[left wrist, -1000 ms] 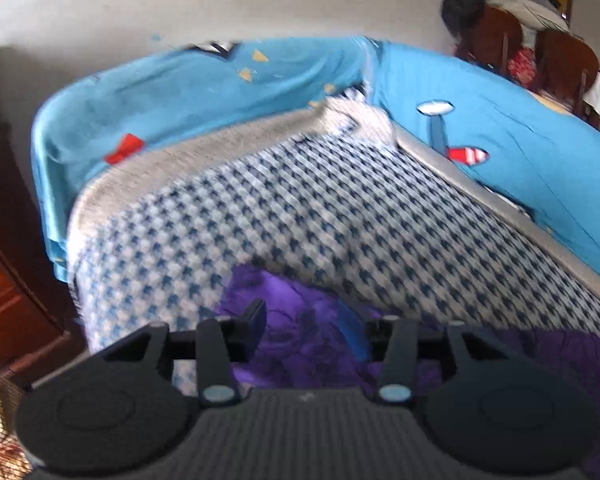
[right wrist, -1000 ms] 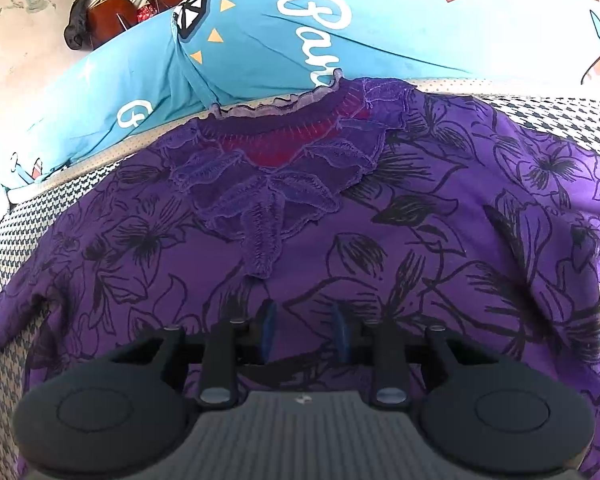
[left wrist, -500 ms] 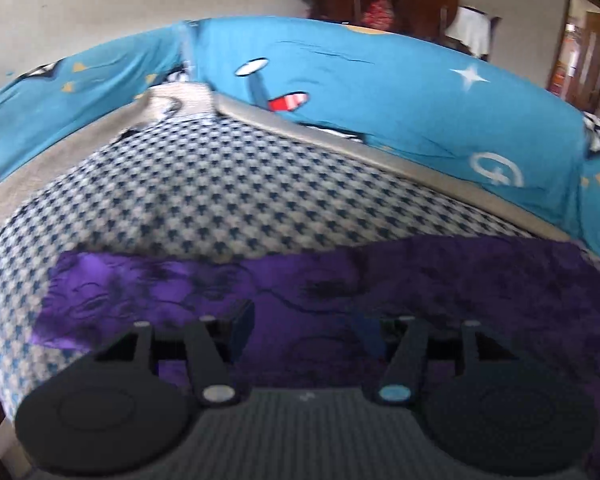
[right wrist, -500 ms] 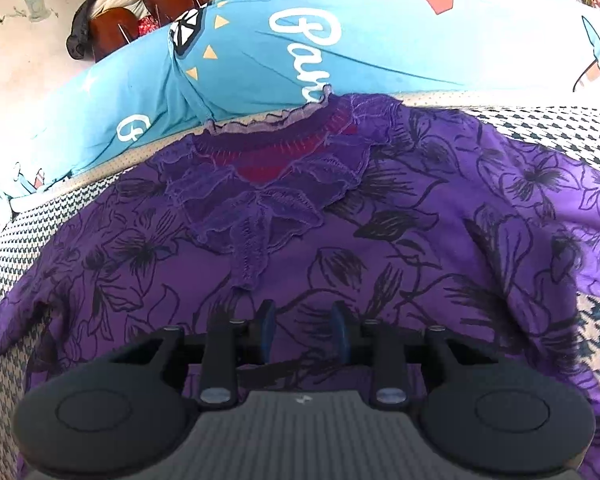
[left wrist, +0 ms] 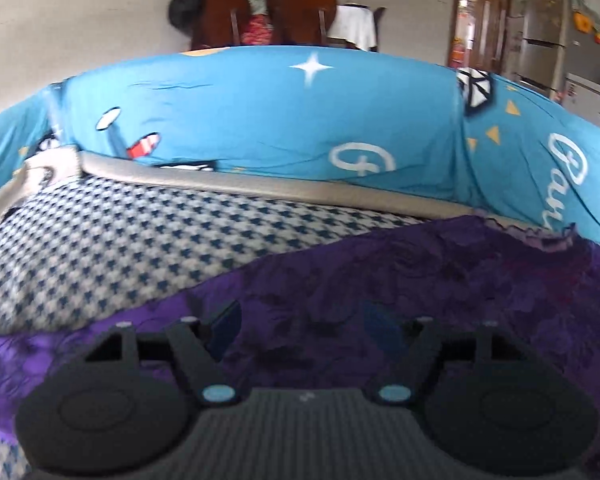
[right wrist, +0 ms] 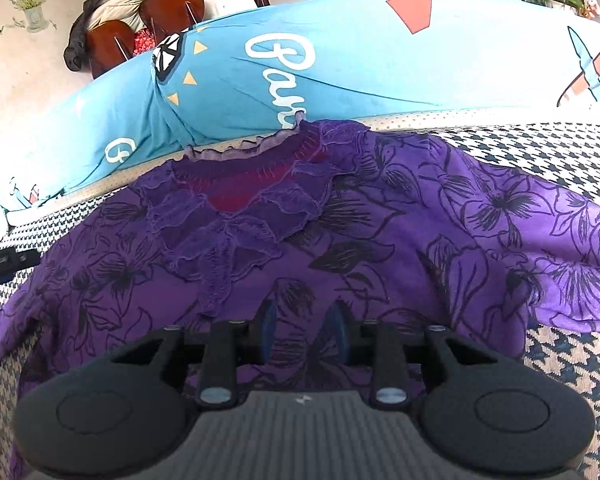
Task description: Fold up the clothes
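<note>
Purple floral blouse with lace collar (right wrist: 340, 240) lies spread flat on the houndstooth sofa seat (left wrist: 120, 240). Left gripper (left wrist: 302, 320) has just been opening, jaws wide, nothing between; right gripper (right wrist: 302, 330) narrow, seemingly empty. Fold apparently not started; next needs an edge grasp.

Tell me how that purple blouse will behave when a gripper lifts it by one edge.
The purple blouse will probably sag limp: it lies flat and creased on the checked cover. It looks thin, so likely light. Its frilly collar may flop over.

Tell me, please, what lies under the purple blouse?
The purple blouse lies on a houndstooth cover, visible around its edges. What lies beneath the blouse's middle is covered and cannot be seen.
</note>
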Motion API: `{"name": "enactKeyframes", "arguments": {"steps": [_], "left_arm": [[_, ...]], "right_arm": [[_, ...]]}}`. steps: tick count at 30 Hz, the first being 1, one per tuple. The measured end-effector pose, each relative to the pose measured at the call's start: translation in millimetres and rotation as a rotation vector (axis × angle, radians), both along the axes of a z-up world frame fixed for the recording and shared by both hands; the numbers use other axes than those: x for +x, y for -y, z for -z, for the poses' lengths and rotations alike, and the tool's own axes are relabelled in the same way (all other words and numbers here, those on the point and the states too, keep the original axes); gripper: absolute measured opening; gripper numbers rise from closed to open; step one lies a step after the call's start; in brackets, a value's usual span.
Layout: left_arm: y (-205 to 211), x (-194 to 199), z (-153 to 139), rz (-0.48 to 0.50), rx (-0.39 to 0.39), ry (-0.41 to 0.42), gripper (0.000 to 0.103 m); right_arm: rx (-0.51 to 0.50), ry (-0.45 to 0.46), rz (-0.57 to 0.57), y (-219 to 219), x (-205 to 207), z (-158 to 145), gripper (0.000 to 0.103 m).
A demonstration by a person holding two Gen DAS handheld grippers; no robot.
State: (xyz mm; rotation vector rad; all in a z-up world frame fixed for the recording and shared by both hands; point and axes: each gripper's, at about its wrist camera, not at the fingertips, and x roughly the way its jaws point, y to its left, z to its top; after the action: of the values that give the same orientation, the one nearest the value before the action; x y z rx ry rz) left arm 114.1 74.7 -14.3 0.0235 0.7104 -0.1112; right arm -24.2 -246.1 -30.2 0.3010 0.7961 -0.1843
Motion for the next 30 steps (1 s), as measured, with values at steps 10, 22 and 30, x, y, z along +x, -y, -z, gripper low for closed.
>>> {"name": "enactKeyframes", "arguments": {"steps": [10,22,30], "left_arm": [[37,31,13,0.098,-0.017,0.011,0.068],[110,87,19,0.342,0.040,0.039,0.070],[129,119,35,0.440,0.090,-0.003,0.070]], "right_arm": [[0.016,-0.003,-0.011,5,-7,-2,0.031],[0.030,-0.016,-0.022,12,-20,-3,0.031],[0.035,-0.028,-0.020,18,-24,-2,0.031]]}}
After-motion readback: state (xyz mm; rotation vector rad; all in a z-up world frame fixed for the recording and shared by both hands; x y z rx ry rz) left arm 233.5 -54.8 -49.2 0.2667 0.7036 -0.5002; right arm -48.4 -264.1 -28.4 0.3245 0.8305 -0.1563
